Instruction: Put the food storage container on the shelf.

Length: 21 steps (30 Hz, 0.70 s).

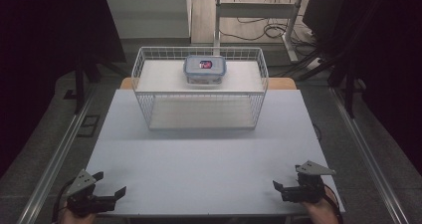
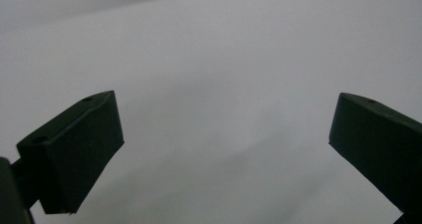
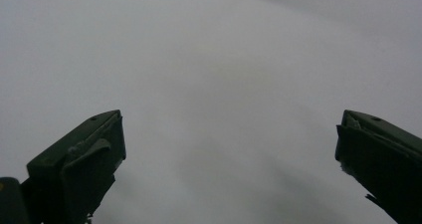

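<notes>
On pale table (image 1: 209, 164): wire basket (image 1: 199, 112) holding lidded container (image 1: 204, 68); both grippers' jaws released.

The high view looks forward and down from above the person's side, taking in the whole pale surface (image 1: 209, 159) and the floor beyond it. The left gripper view and the right gripper view each sit close above that surface, looking along their own black jaws. All three views share the bare surface near its front edge.

One wire basket (image 1: 199, 92), one lidded container (image 1: 204, 69), one table (image 1: 199, 159), two tongs, apparently.
</notes>
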Each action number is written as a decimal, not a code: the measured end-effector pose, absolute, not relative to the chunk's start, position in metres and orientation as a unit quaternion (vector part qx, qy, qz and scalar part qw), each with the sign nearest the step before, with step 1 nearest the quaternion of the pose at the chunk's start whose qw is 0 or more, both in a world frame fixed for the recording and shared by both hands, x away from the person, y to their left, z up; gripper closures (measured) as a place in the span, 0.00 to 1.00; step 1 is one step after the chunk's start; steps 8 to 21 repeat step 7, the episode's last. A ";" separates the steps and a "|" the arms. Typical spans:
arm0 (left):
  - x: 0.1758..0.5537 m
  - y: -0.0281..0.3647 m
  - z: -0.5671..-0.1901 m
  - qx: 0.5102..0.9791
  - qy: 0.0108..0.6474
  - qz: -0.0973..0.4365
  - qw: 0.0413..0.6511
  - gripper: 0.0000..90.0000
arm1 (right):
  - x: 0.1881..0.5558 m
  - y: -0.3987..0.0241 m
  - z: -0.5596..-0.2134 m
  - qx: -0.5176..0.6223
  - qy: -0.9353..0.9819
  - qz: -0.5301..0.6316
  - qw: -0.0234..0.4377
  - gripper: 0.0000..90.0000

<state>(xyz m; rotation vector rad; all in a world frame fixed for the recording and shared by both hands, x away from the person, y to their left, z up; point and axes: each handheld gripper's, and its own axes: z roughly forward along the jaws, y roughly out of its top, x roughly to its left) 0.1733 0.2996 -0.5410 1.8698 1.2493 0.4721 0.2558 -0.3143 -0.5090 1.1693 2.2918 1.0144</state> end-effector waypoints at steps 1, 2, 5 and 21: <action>0.174 0.299 -0.543 0.744 0.499 0.182 0.405 0.00 | 0.256 -0.314 -0.509 0.417 0.813 0.361 0.186 0.00; 0.175 0.299 -0.544 0.746 0.501 0.177 0.401 0.00 | 0.256 -0.315 -0.509 0.418 0.812 0.363 0.187 0.00; 0.175 0.299 -0.544 0.745 0.502 0.176 0.402 0.00 | 0.256 -0.314 -0.509 0.416 0.814 0.359 0.187 0.00; 0.176 0.299 -0.544 0.747 0.502 0.177 0.400 0.00 | 0.256 -0.313 -0.510 0.414 0.817 0.355 0.186 0.00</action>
